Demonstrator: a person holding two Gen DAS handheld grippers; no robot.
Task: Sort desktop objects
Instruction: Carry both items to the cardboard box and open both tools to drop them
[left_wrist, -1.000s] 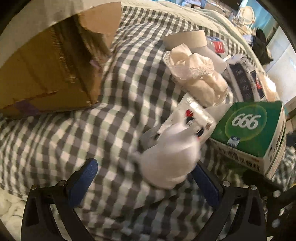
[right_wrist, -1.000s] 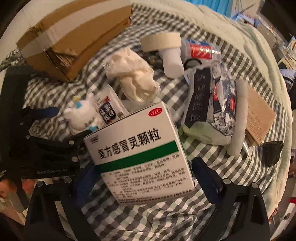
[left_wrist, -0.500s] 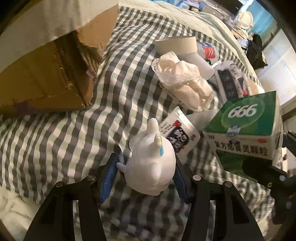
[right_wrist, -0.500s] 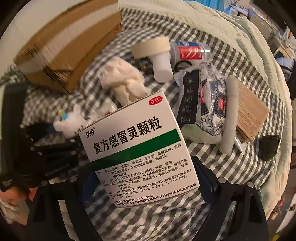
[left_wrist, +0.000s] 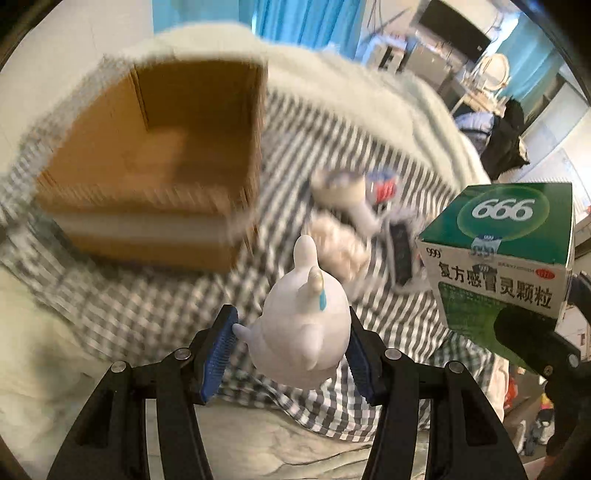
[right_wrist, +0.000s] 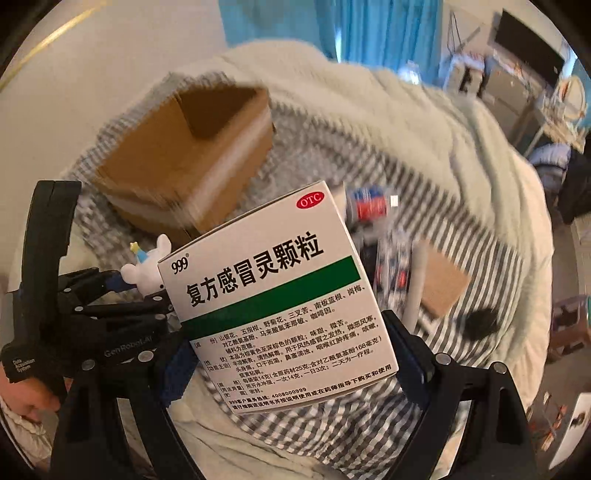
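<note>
Left gripper (left_wrist: 291, 349) clenched on white figurine (left_wrist: 304, 328), lifted above checked cloth (left_wrist: 147, 302). Right gripper (right_wrist: 291, 363) grasping medicine box (right_wrist: 273, 291), hiding items behind. Beyond, open cardboard box (left_wrist: 159, 162) blurred; small objects on cloth too smeared to identify.

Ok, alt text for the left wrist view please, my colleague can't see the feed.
The left gripper is shut on a white toy figure, held above a checked cloth. An open cardboard box lies beyond to the left; at right, a green and white medicine box is held up, and blurred clutter lies between.
</note>
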